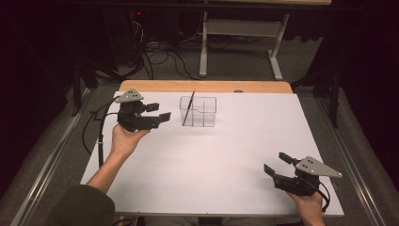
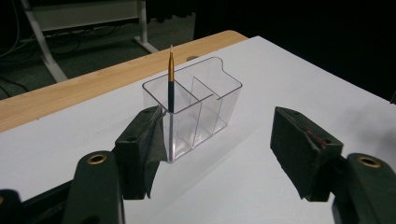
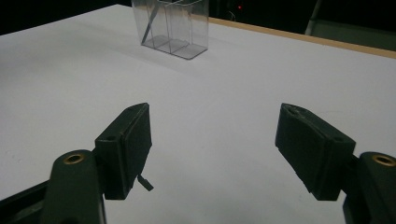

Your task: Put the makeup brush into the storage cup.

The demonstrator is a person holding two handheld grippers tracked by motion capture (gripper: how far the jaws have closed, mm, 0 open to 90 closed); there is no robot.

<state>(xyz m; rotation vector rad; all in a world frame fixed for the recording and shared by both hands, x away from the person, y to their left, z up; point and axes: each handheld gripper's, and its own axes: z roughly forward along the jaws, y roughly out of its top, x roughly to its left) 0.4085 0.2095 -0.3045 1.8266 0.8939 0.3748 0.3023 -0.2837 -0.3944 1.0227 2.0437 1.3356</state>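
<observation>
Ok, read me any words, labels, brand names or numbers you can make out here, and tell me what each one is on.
There is no readable text in these pictures.
The clear organizer has no print or label.
The brush standing in it shows a gold band and a dark handle, with no legible marking.
The white table cover is plain.
The left gripper and right gripper show no readable brand or number.

The bench [image 1: 226,155] wears a white sheet, its bare wooden edge [image 1: 207,86] showing along the far side; grey carpet floor [image 1: 235,61] lies beyond; a pale metal-legged table frame [image 1: 203,52] stands there; black cables [image 1: 160,59] tangle on the carpet at left; surroundings fall into darkness; a small red light [image 1: 138,12] glows behind.
</observation>
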